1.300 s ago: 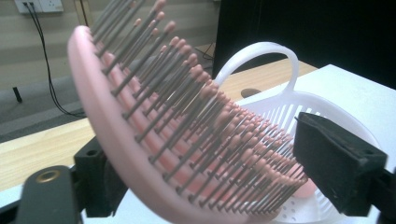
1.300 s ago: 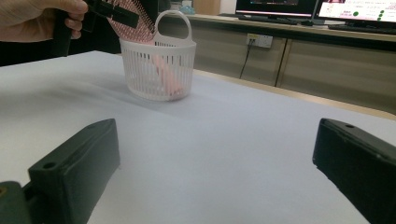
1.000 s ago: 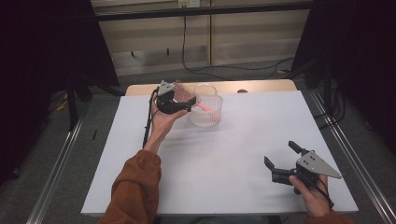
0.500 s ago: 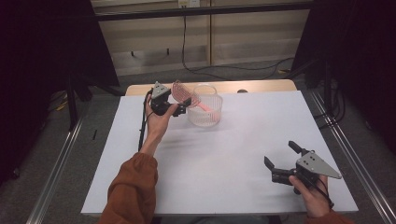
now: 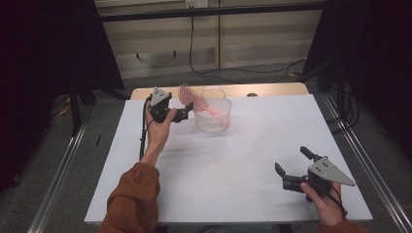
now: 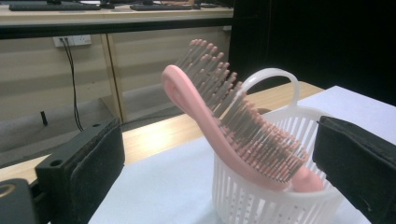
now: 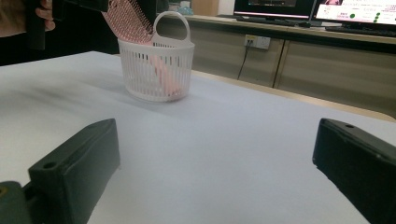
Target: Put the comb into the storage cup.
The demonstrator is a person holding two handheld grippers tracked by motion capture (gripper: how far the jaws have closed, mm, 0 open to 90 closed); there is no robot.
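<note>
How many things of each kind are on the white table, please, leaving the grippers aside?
Pink hairbrush: 1
White slotted basket: 1
Total: 2

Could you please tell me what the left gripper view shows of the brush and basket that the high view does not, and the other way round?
The left gripper view gives the close detail: the pink hairbrush's rows of bristles, the white basket's slotted wall and looped handle, and the left gripper with its jaws wide apart, gripping nothing. The high view gives the layout: the basket near the far edge of the white table, and the right gripper open at the near right, far from it. Both show the brush leaning handle-down in the basket, its head above the rim.
</note>
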